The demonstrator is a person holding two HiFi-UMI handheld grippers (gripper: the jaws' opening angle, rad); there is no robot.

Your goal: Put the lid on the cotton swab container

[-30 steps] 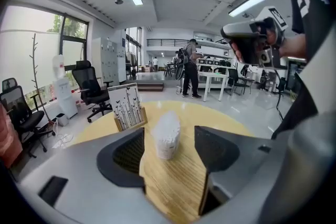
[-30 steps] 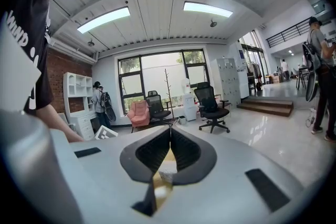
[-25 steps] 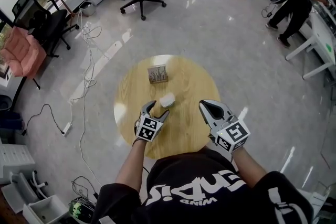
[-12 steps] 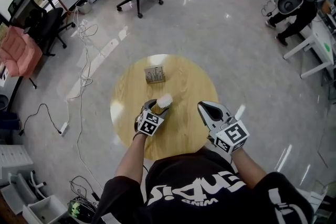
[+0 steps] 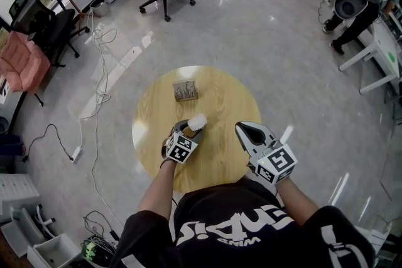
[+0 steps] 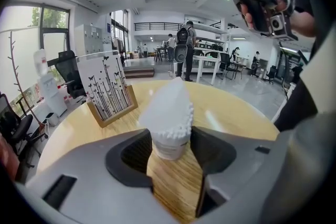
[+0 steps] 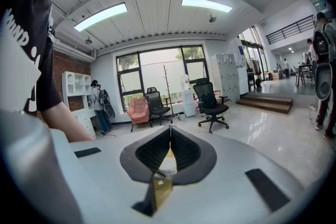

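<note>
One swab container (image 6: 168,136) between left jaws

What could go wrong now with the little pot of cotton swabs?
1. The left gripper has just been closing its jaws on the container. The container looks small and light, so a hard squeeze might tip or squash it.
2. The lid looks tilted, with swabs showing under its rim. It could slide off and swabs could spill onto the table.
</note>
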